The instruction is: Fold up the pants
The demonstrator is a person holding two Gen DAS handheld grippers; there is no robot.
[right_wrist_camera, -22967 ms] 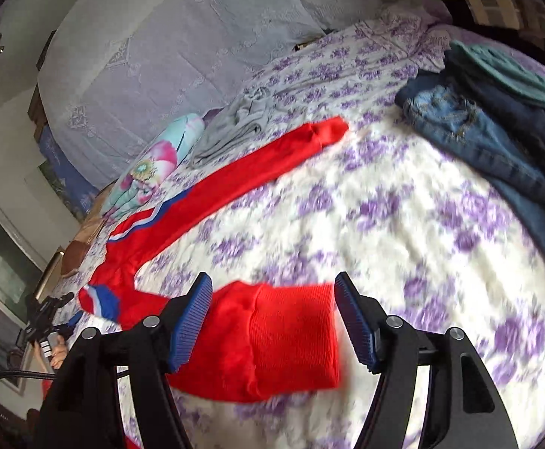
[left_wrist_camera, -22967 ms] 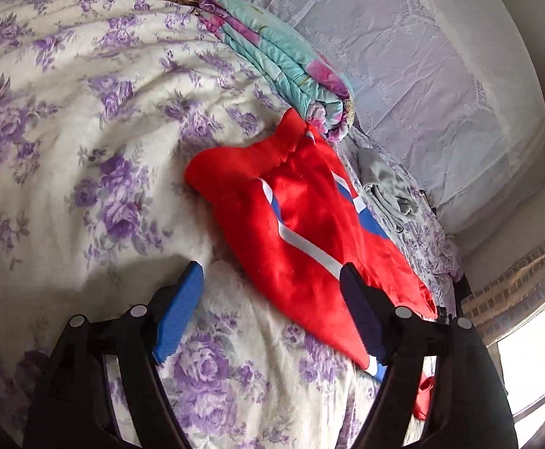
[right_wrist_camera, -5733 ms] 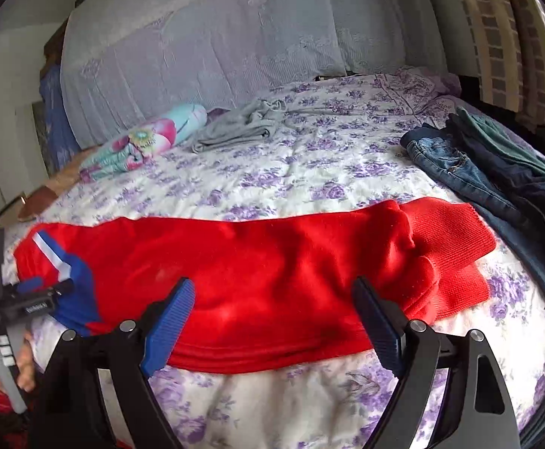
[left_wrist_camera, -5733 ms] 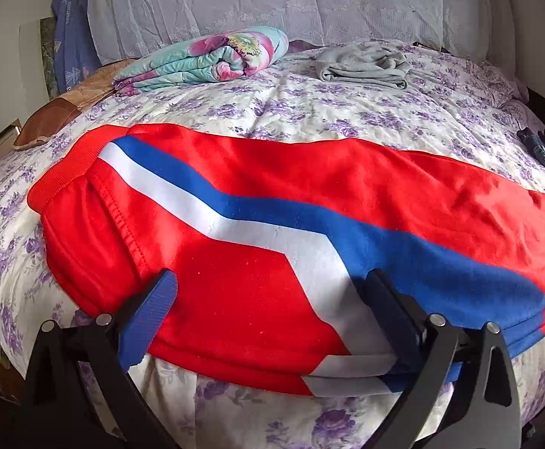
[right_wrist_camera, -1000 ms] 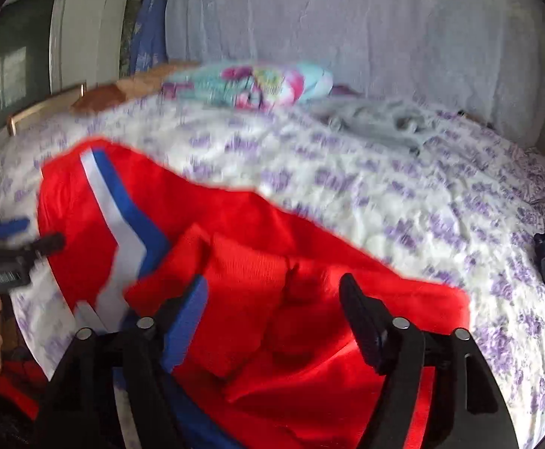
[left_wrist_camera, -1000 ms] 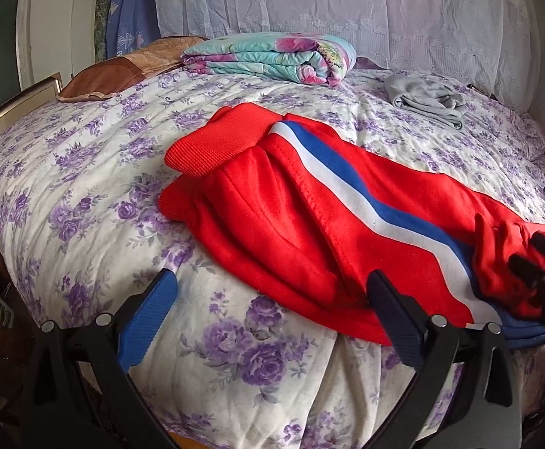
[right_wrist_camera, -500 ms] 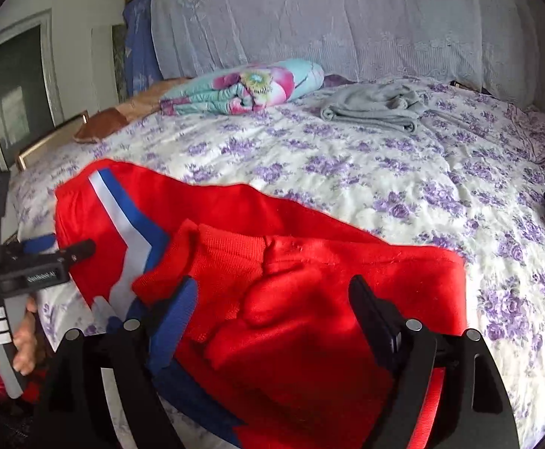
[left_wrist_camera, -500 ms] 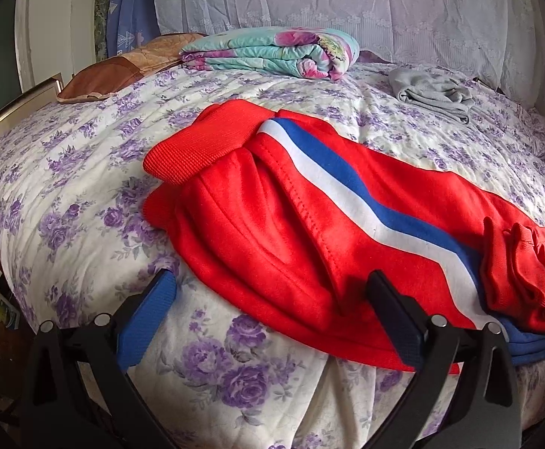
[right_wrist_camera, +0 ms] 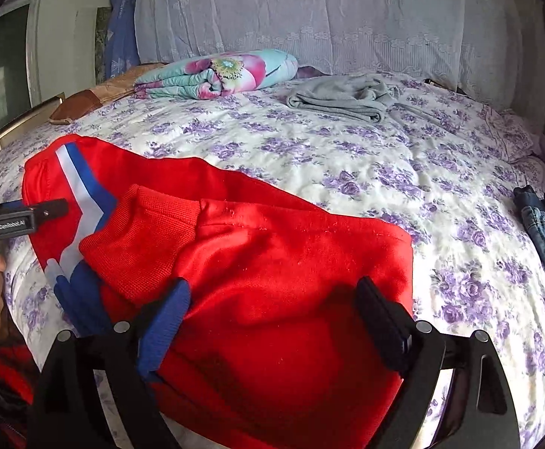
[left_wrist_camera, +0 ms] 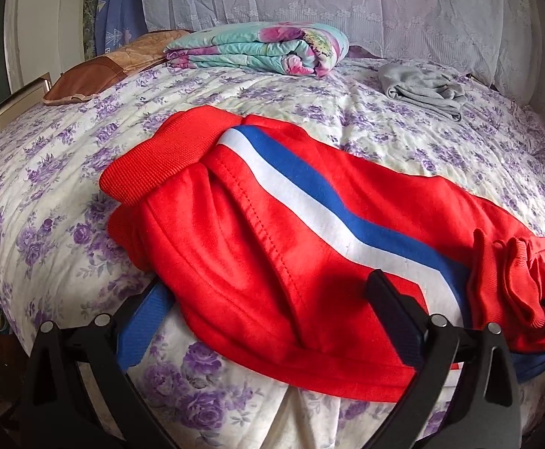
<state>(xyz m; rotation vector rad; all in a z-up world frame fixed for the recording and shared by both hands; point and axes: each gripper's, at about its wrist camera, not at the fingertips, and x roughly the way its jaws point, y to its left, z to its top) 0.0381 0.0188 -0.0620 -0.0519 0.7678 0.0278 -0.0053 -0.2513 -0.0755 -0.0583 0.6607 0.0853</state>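
With the red pants [right_wrist_camera: 272, 262] folded in half on the bed [right_wrist_camera: 347, 157], the right gripper [right_wrist_camera: 272, 310] has just been opening and is released, the left gripper [left_wrist_camera: 268, 310] too — next probably a second fold, gripping the folded edge.

1. the pants [left_wrist_camera: 272, 232] are bright red, with a white and a blue stripe running side by side down the leg and bending near the lower part.
2. they lie folded over on the bed [left_wrist_camera: 66, 157], near its front edge, legs doubled back onto the body.
3. the ribbed red waistband [left_wrist_camera: 160, 161] sits at the left end, slightly bunched.
4. the ribbed cuffs [right_wrist_camera: 141, 239] rest on top of the striped part, rumpled.
5. the fold edge [right_wrist_camera: 403, 262] faces right.
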